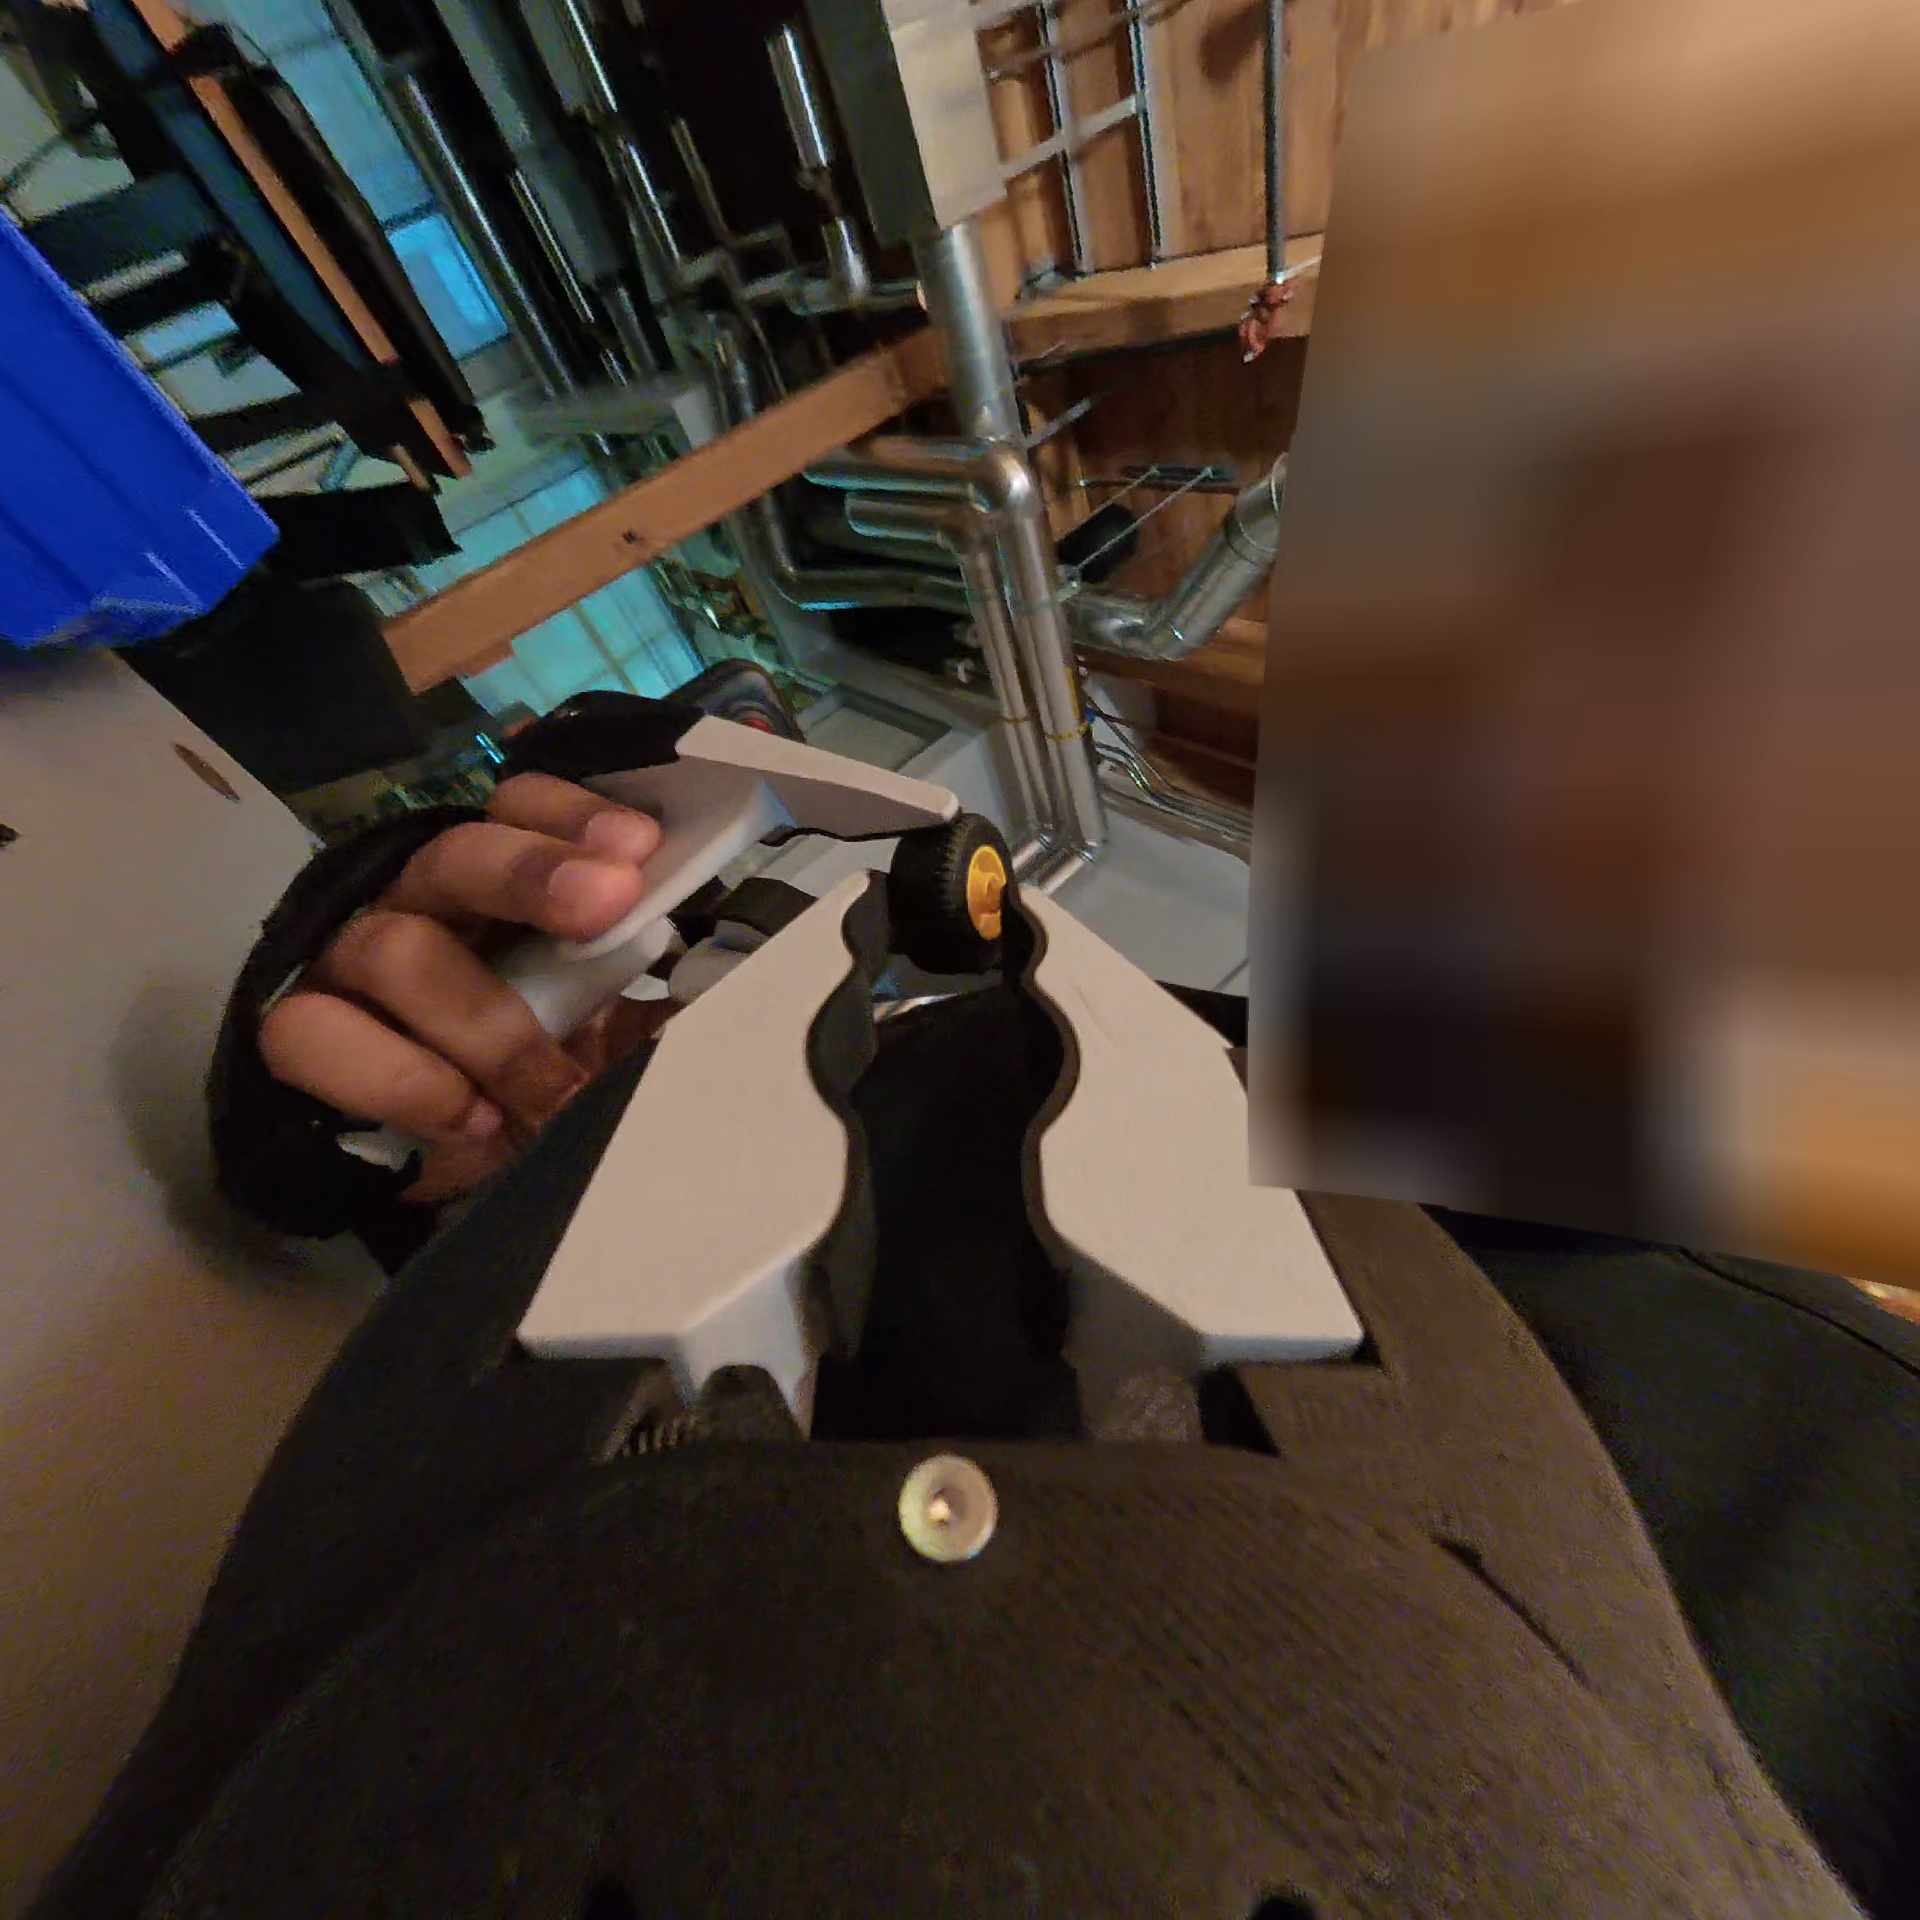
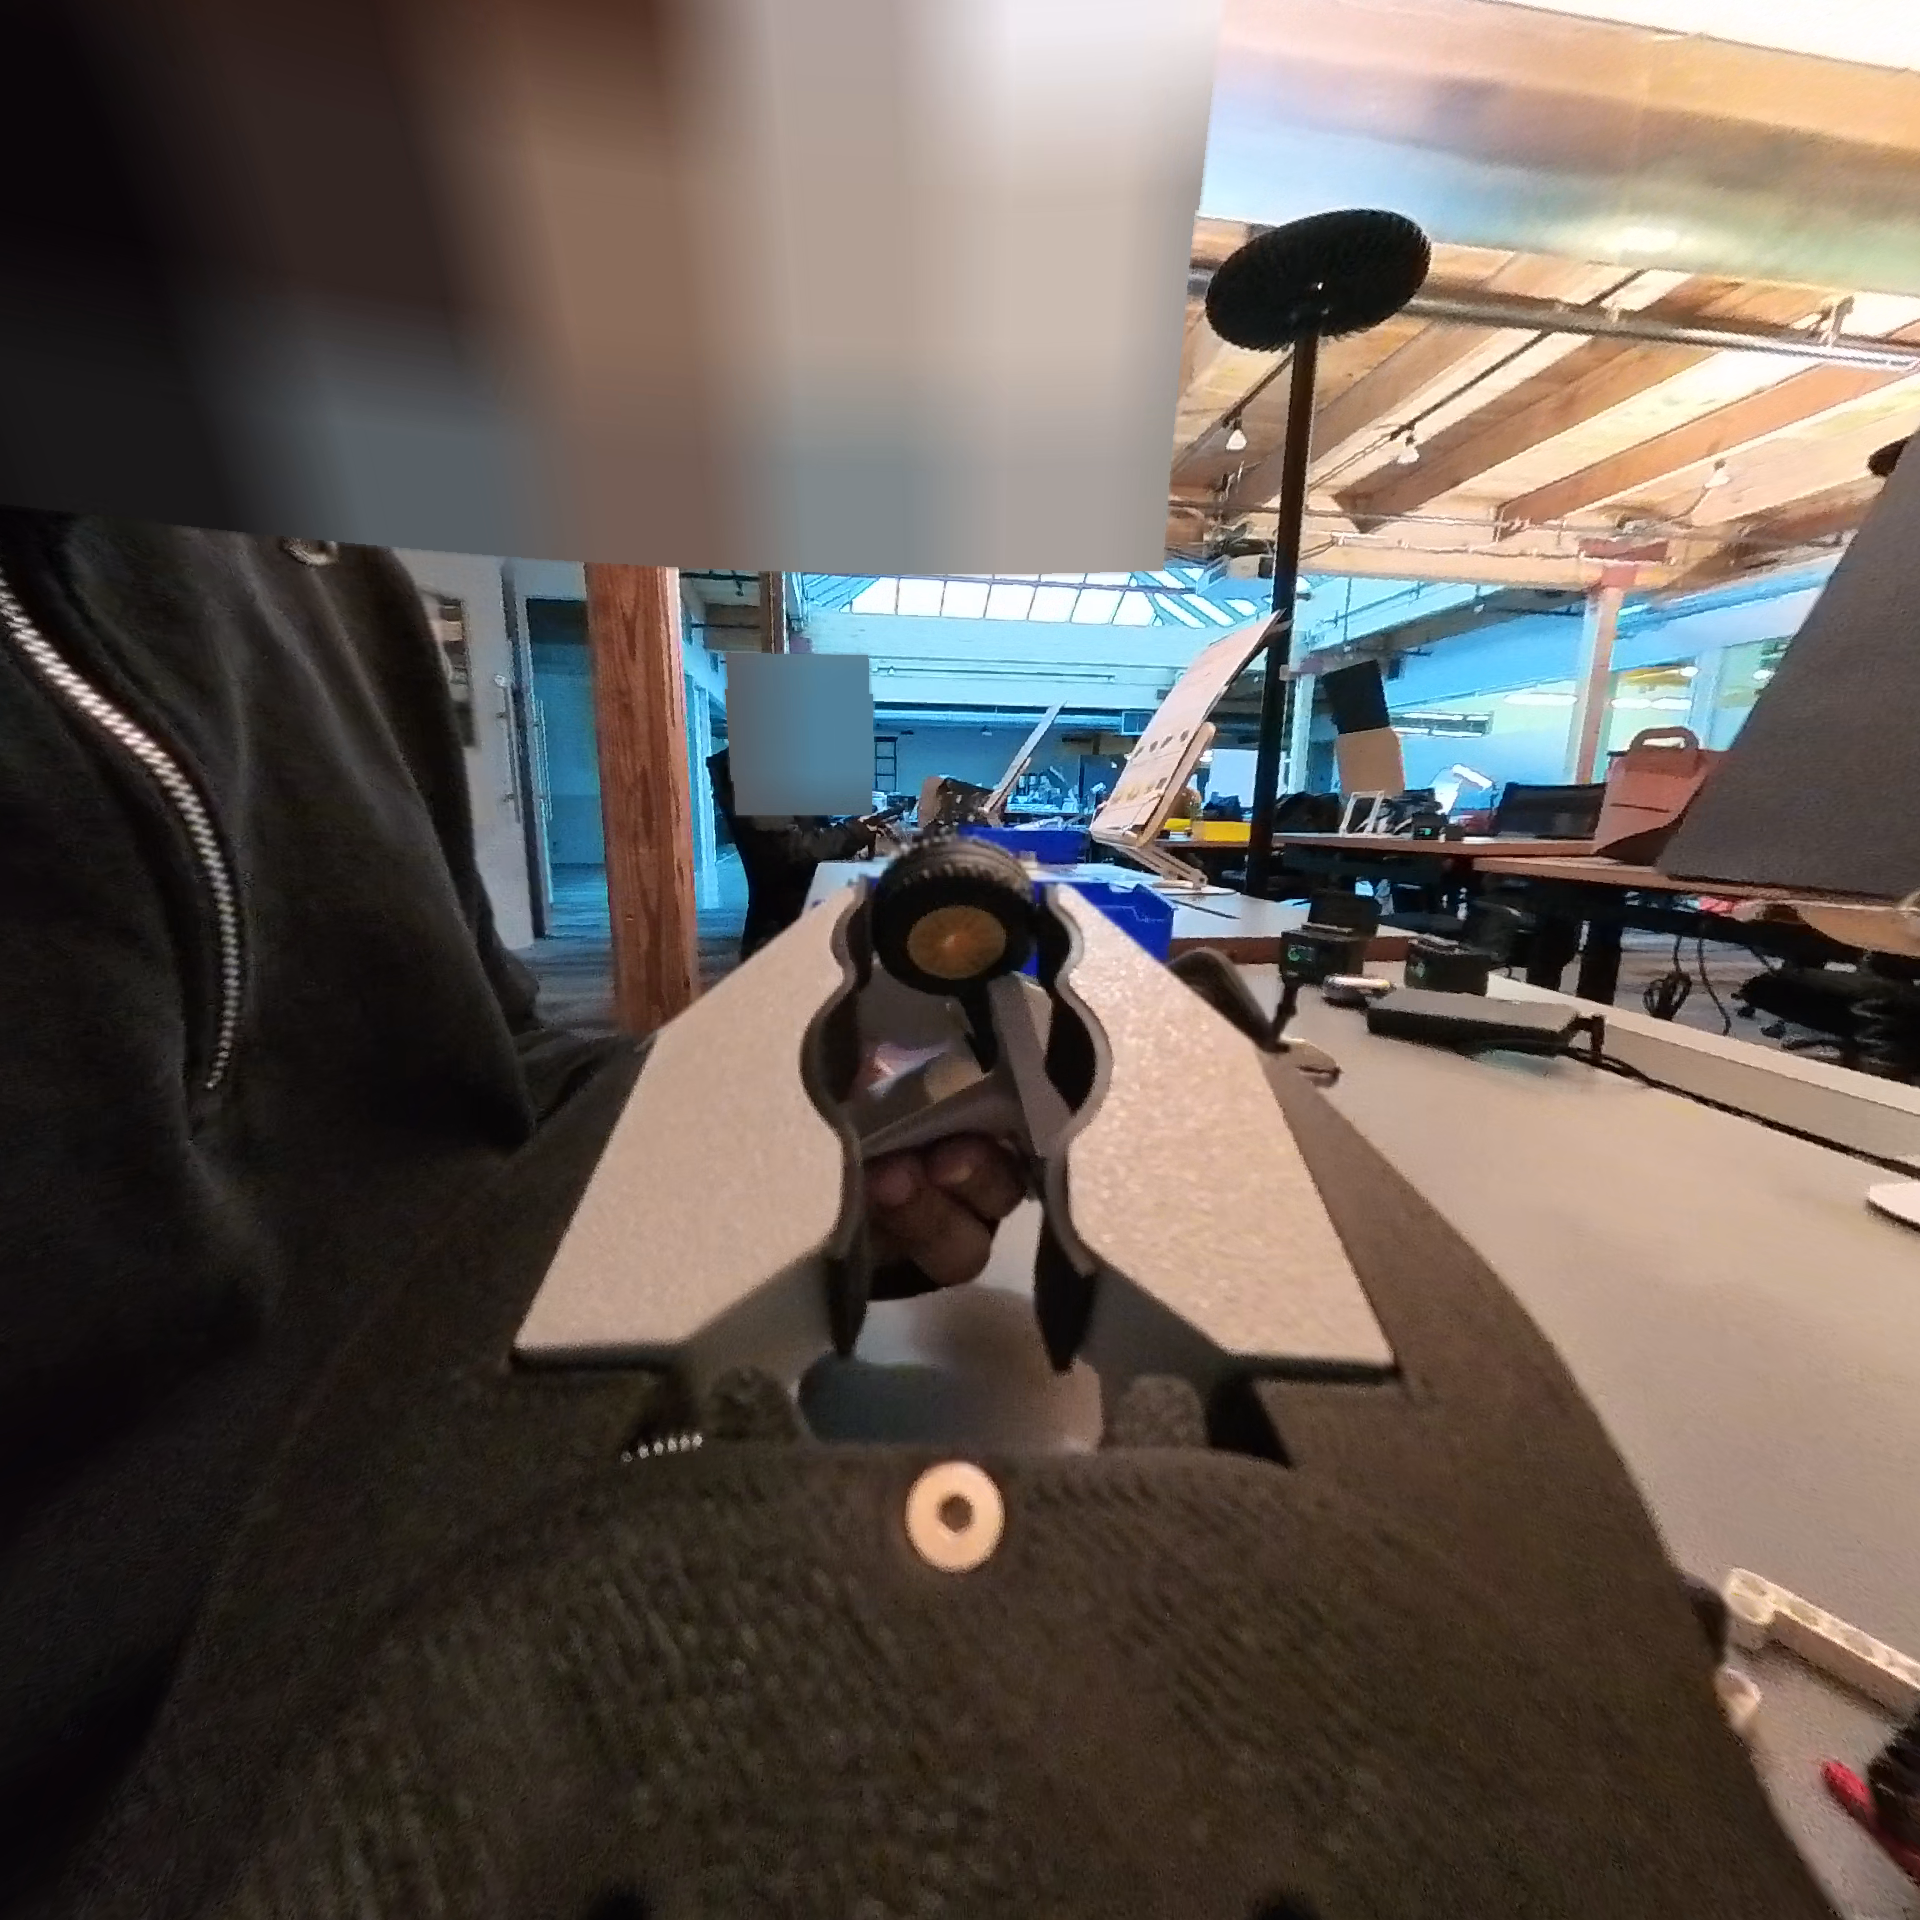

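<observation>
In the left wrist view a blue bin (image 1: 94,447) stands at the left edge, on the pale worktop (image 1: 94,1039). Next to it a hand (image 1: 447,966) in a black strap holds the handle of the right gripper (image 1: 914,831). Its upper grey finger (image 1: 831,795) lies on the tread of a small black wheel (image 1: 951,904) with a yellow hub; its other finger is hidden. The left gripper (image 1: 948,902) is closed on this same wheel, one pad at each side of it. The wheel is held in the air, not on the worktop.

In the right wrist view a dark zipped jacket (image 2: 208,935) fills the left side, and a wooden post (image 2: 639,790) stands behind it. In the middle the right gripper (image 2: 954,925) clamps the wheel (image 2: 954,920) by its tread, hub toward the camera. A finger (image 2: 1023,1060) of the left gripper reaches the wheel from below. A black lamp pole (image 2: 1283,623) rises further right. Black devices (image 2: 1455,1013) lie on the grey worktop (image 2: 1558,1247), and white beam parts (image 2: 1808,1652) lie near its right edge.
</observation>
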The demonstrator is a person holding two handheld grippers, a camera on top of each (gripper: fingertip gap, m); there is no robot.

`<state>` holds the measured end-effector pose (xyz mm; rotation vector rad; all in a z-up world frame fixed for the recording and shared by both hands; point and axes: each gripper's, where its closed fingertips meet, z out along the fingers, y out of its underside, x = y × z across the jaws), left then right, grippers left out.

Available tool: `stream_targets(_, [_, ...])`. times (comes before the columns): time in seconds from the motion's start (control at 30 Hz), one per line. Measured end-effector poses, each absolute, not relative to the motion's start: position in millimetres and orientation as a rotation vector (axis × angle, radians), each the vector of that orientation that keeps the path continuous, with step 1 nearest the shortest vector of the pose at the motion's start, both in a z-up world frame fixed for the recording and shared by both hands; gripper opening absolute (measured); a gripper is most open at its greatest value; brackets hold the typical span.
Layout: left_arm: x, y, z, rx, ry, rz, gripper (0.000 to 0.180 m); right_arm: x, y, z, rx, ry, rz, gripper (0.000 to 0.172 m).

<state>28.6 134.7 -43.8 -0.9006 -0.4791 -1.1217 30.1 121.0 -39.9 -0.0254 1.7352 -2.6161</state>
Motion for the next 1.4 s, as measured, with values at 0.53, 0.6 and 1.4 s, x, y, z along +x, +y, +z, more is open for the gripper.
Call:
stream_targets(0.53, [7.7,86.8,-83.1,-1.221,-0.691,-0.382,0.015,7.0,84.2,-83.9,0.357,1.902,-2.078,0.036])
stream_targets(0.6, [10.1,90.4,-89.9,-1.285,-0.687,-0.331,0.015,11.1,82.2,-87.3,0.363,1.865,-2.011,0.021])
stream_targets(1.4, [13.4,84.0,-103.7,-1.258,-0.735,-0.426,0.008,12.3,81.5,-105.7,0.417,1.949,-1.897,0.013])
